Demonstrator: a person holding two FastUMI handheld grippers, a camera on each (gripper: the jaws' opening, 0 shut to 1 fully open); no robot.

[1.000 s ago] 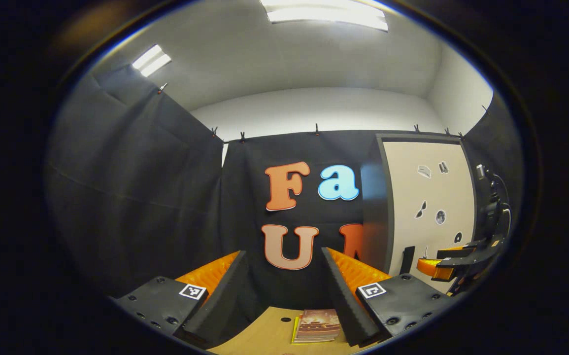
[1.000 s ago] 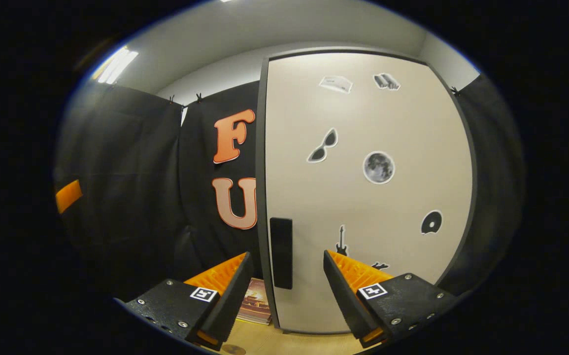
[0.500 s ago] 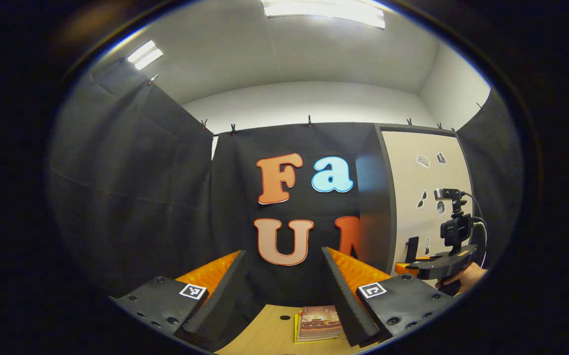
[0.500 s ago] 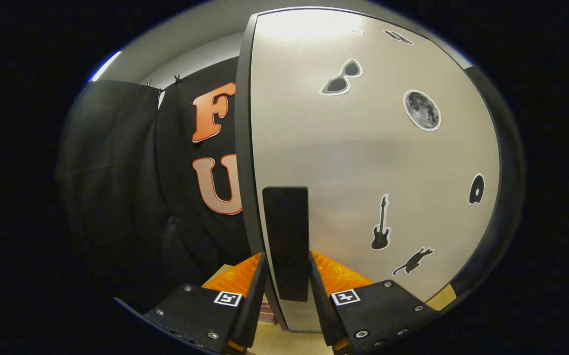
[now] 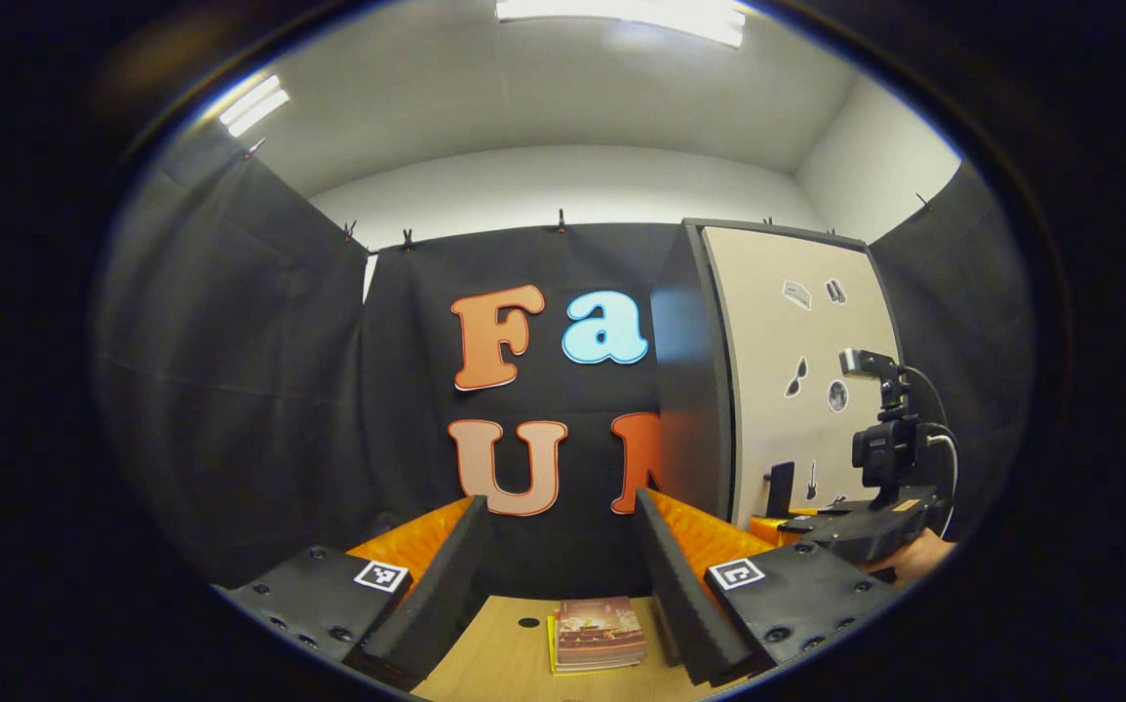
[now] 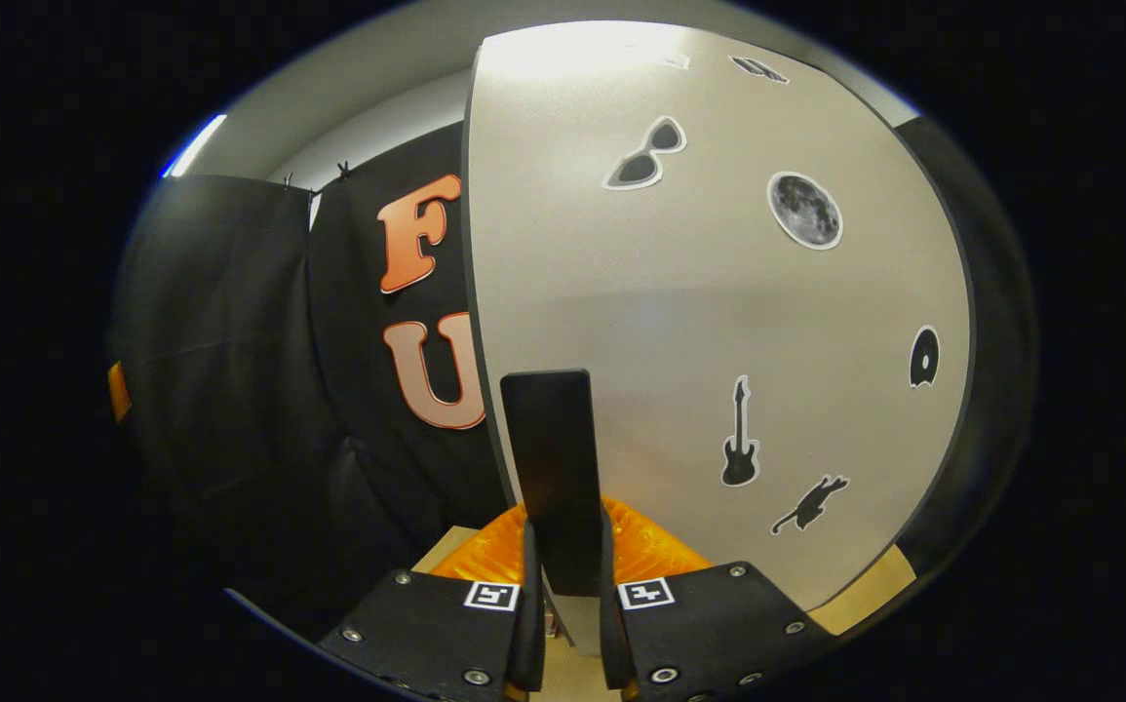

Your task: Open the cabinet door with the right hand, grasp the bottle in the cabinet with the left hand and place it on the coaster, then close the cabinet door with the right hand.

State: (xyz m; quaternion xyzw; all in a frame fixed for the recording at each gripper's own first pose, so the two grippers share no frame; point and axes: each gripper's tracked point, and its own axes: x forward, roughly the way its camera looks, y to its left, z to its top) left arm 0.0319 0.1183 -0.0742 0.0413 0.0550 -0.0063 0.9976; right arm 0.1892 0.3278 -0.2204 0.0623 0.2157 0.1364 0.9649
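Observation:
A tall cabinet with a beige door (image 6: 718, 322) carrying small black stickers stands at the right of the booth. Its black upright handle (image 6: 551, 468) sits by the door's left edge. My right gripper (image 6: 565, 624) is shut on the lower part of that handle, one finger on each side. In the left gripper view the cabinet door (image 5: 796, 322) appears at the right, and the right gripper (image 5: 785, 526) is at the handle (image 5: 779, 487) with a hand (image 5: 913, 558) behind it. My left gripper (image 5: 560, 502) hangs open over the table, holding nothing. The door hides the cabinet's inside.
A small stack of books (image 5: 599, 634) lies on the wooden table (image 5: 489, 668) just below the left gripper's fingers, left of the cabinet's dark side (image 5: 687, 390). Black cloth walls close in the left and back.
My right gripper moved in to the door and shut on the handle. The left gripper drifted, so the cabinet now sits further left in its view.

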